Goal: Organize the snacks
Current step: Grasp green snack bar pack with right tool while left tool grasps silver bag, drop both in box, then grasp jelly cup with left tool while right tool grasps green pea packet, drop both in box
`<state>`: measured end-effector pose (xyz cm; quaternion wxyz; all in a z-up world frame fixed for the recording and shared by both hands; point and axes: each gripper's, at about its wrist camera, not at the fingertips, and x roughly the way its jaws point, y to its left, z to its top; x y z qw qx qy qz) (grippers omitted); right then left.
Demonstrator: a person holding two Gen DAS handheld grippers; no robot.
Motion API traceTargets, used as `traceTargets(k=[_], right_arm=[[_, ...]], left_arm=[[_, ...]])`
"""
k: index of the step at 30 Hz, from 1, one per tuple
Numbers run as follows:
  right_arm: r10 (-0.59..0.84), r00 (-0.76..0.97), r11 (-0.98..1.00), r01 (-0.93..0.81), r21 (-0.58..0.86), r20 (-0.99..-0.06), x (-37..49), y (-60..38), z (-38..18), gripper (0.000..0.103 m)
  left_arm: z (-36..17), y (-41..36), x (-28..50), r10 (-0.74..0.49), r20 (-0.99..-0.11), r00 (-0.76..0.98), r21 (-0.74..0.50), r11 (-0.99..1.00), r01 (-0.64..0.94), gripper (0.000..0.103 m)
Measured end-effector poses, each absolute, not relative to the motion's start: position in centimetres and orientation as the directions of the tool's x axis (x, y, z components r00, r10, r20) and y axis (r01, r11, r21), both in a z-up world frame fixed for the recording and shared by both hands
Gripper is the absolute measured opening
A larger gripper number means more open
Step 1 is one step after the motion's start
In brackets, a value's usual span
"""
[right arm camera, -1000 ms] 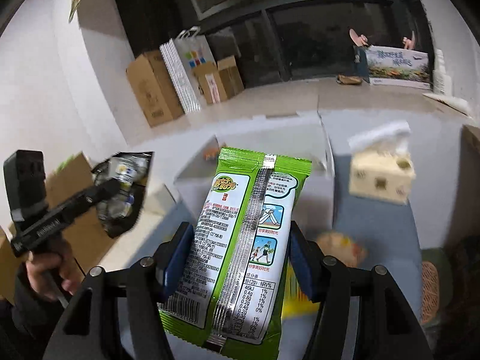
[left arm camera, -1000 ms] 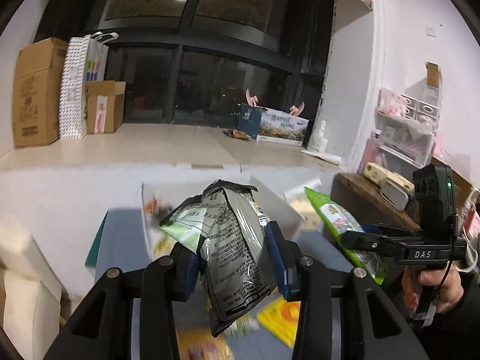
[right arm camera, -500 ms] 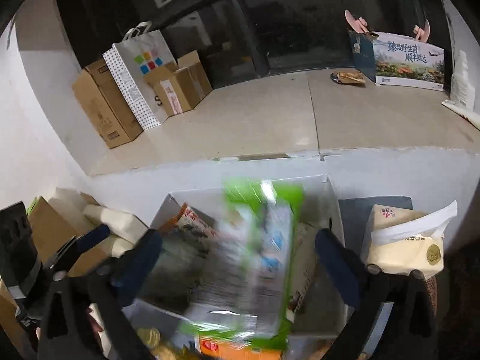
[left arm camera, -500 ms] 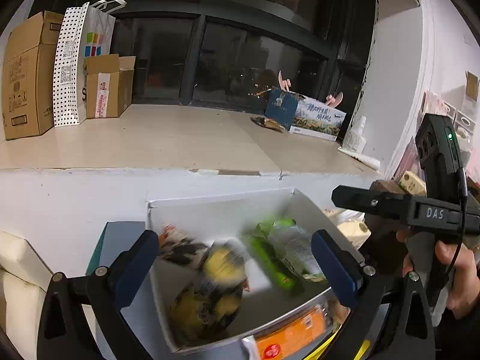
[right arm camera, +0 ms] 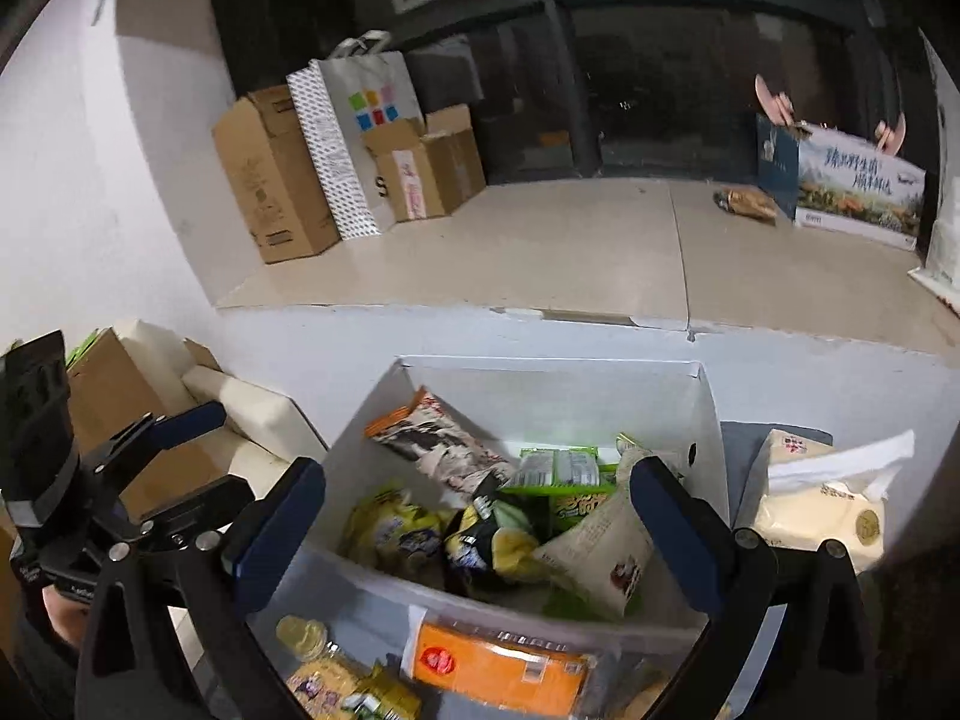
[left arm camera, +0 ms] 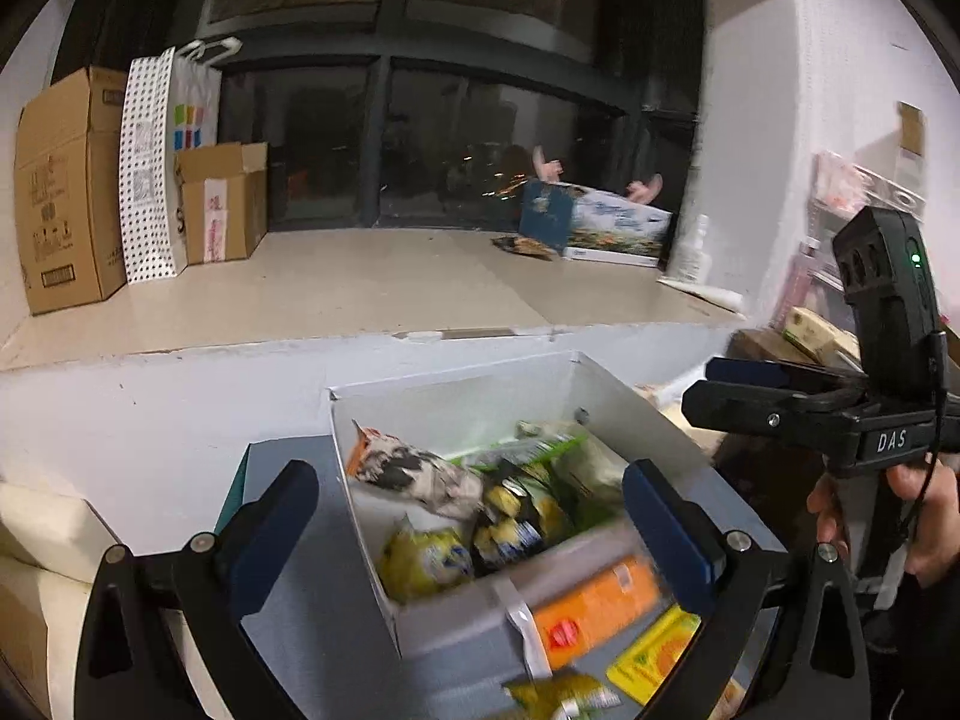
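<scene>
A white open box [left arm camera: 456,387] [right arm camera: 549,369] holds several snack bags: an orange-and-black one [left arm camera: 414,471] [right arm camera: 441,438], yellow ones [left arm camera: 423,558] [right arm camera: 390,531], a green one [right arm camera: 558,468] and a cream one [right arm camera: 600,558]. My left gripper [left arm camera: 468,525] is open and empty above the box's near edge. My right gripper [right arm camera: 477,531] is open and empty over the box too. The right gripper also shows at the right of the left wrist view [left arm camera: 780,396]. An orange packet [left arm camera: 594,603] [right arm camera: 498,669] and yellow packets [left arm camera: 654,657] [right arm camera: 336,684] lie in front of the box.
A tissue pack [right arm camera: 822,504] sits right of the box. A white ledge [left arm camera: 360,294] runs behind, with cardboard boxes [left arm camera: 66,192], a dotted paper bag [left arm camera: 162,162] and a printed carton [left arm camera: 594,225]. Cardboard and white foam [right arm camera: 252,414] stand to the left.
Both grippers opened and dropped their bags into the white box: the grey bag from the left, the green bag from the right. Both now hang open over the box.
</scene>
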<state>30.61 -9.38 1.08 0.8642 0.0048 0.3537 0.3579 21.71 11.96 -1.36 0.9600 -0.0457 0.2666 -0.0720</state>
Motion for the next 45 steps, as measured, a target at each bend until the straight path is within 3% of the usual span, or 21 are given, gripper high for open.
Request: traceTargets(k=[6, 16, 29, 31, 32, 33, 39, 45], right_arm=[[0.645, 0.525, 0.725, -0.649, 0.231, -0.555, 23.2, -11.8, 1.1, 0.103], [0.609, 0.573, 0.738, -0.664, 0.125, -0.549, 12.4, -17.1, -2.1, 0.103], [0.503, 0.614, 0.771, -0.637, -0.006, -0.608, 8.0, -16.9, -4.9, 0.103], [0.500, 0.605, 0.767, -0.641, -0.007, -0.619, 7.9, -16.6, -5.3, 0.103], [0.500, 0.601, 0.765, -0.644, -0.007, -0.624, 7.9, -16.5, -5.6, 0.103], [0.497, 0.597, 0.764, -0.645, -0.009, -0.629, 7.8, -16.4, -5.8, 0.103], [0.492, 0.575, 0.750, -0.662, -0.018, -0.654, 7.5, -15.5, -6.9, 0.103], [0.480, 0.511, 0.747, -0.664, 0.027, -0.713, 9.2, -14.0, -8.7, 0.103]], left_arm=[[-2.7, 10.9, 14.6, -0.196, -0.526, 0.828, -0.096, 0.981, 0.171, 0.103], [-11.9, 11.0, 4.6, -0.219, -0.650, 0.727, -0.147, 0.976, 0.163, 0.103], [-18.4, 11.5, 6.3, -0.150, -0.747, 0.648, -0.158, 0.986, 0.046, 0.103], [-18.8, 11.7, 6.6, -0.141, -0.741, 0.656, -0.149, 0.988, 0.044, 0.088], [-19.0, 11.7, 6.7, -0.134, -0.745, 0.654, -0.145, 0.989, 0.037, 0.049], [-19.3, 11.7, 6.9, -0.118, -0.759, 0.641, -0.133, 0.991, 0.025, 0.036], [-17.4, 11.0, 5.6, -0.101, -0.740, 0.665, -0.106, 0.994, 0.034, 0.036], [-11.8, 11.3, 2.9, -0.120, -0.646, 0.754, -0.131, 0.990, 0.045, 0.036]])
